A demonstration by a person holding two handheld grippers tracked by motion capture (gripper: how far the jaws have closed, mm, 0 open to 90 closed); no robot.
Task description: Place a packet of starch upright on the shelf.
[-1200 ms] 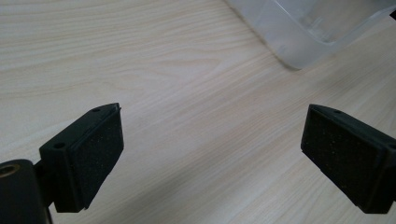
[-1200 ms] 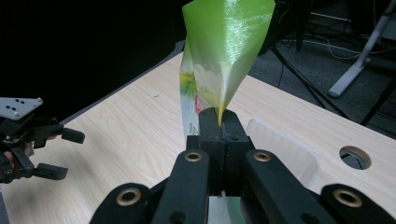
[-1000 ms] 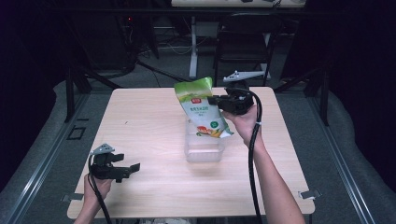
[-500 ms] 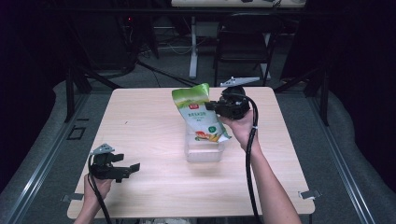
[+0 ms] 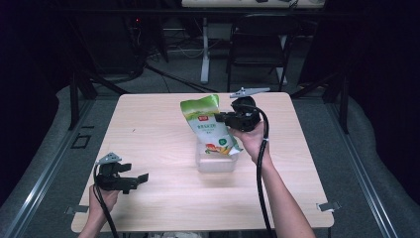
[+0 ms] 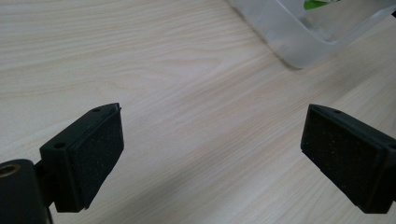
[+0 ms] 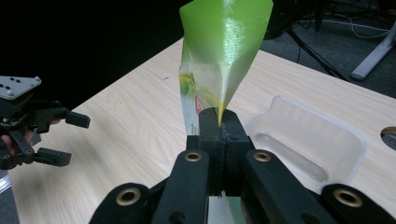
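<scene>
A green and white snack bag [image 5: 205,121] is held upright over a clear plastic tub [image 5: 216,161] at the table's middle, its lower end inside the tub. My right gripper [image 5: 222,118] is shut on the bag's right edge; in the right gripper view the glossy green bag [image 7: 219,56] rises from between the closed jaws, with the tub [image 7: 303,144] to the right. My left gripper [image 5: 141,179] rests near the table's front left, open and empty; in its own view the pads [image 6: 95,156] stand wide apart over bare wood, with the tub's corner [image 6: 303,32] far ahead.
The light wooden table [image 5: 148,129] has bare room at left and front. A dark chair [image 5: 257,47] and desk legs stand behind the far edge. Black cables trail from both grippers along the person's forearms.
The right gripper has shifted the bag slightly left and tilted it, its lower end staying in the tub. The left gripper has not moved.
</scene>
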